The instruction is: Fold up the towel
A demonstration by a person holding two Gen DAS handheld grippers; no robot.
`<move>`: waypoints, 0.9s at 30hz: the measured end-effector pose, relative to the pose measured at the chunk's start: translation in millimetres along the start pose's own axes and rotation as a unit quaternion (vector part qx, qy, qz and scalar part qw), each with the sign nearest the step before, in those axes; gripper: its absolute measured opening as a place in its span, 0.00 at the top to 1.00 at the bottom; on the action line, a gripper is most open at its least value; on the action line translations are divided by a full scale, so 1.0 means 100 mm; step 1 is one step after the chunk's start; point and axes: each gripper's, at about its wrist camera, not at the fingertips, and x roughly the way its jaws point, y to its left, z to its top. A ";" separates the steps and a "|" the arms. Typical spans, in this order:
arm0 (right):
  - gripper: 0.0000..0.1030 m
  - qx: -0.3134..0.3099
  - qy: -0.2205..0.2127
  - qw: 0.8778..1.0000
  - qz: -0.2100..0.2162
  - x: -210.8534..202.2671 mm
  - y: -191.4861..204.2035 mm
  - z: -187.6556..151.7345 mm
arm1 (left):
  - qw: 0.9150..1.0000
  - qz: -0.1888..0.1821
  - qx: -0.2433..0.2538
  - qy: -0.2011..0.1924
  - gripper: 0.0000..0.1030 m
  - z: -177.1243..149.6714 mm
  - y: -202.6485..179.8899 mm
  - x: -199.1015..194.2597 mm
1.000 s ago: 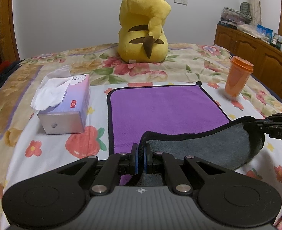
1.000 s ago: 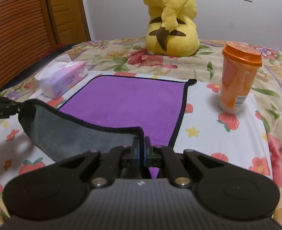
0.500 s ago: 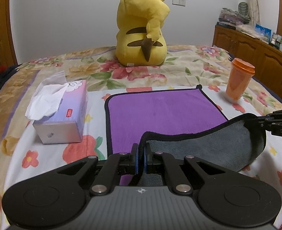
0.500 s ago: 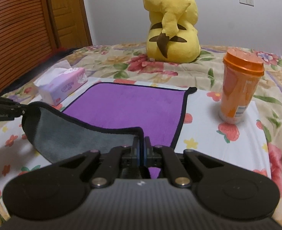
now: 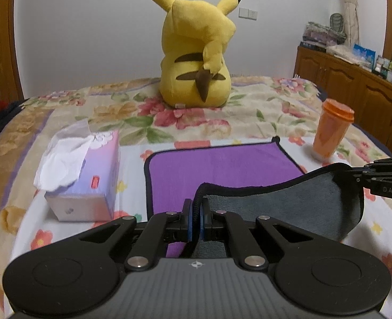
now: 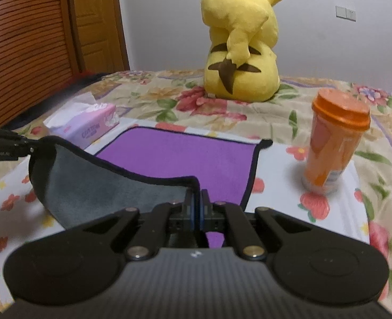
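Note:
A purple towel (image 5: pixel 217 164) with a black hem and grey underside lies on the flowered bed; it also shows in the right wrist view (image 6: pixel 185 156). My left gripper (image 5: pixel 196 212) is shut on the towel's near left corner. My right gripper (image 6: pixel 196 202) is shut on the near right corner. Both hold the near edge lifted, so the grey underside (image 5: pixel 289 202) sags between them and faces me. The right gripper shows at the right edge of the left wrist view (image 5: pixel 355 172). The left gripper shows at the left edge of the right wrist view (image 6: pixel 28 146).
A tissue box (image 5: pixel 89 175) stands just left of the towel. An orange lidded cup (image 6: pixel 334 143) stands to its right. A yellow plush toy (image 5: pixel 198 55) sits behind it. A wooden cabinet (image 5: pixel 355 87) stands at the far right, a wooden door (image 6: pixel 94 21) at the left.
Both grippers have risen and moved forward with the towel's near edge. The lifted grey flap now covers more of the purple surface.

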 end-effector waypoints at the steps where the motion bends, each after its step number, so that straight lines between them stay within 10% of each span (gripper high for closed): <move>1: 0.96 -0.001 -0.003 1.000 0.000 0.00 0.00 0.02 | 1.000 0.001 0.000 -0.005 0.92 0.02 0.01 -0.01; 27: 0.96 -0.057 -0.032 0.997 -0.038 0.45 -0.12 0.56 | 0.999 0.033 0.004 -0.028 0.92 0.57 0.22 0.60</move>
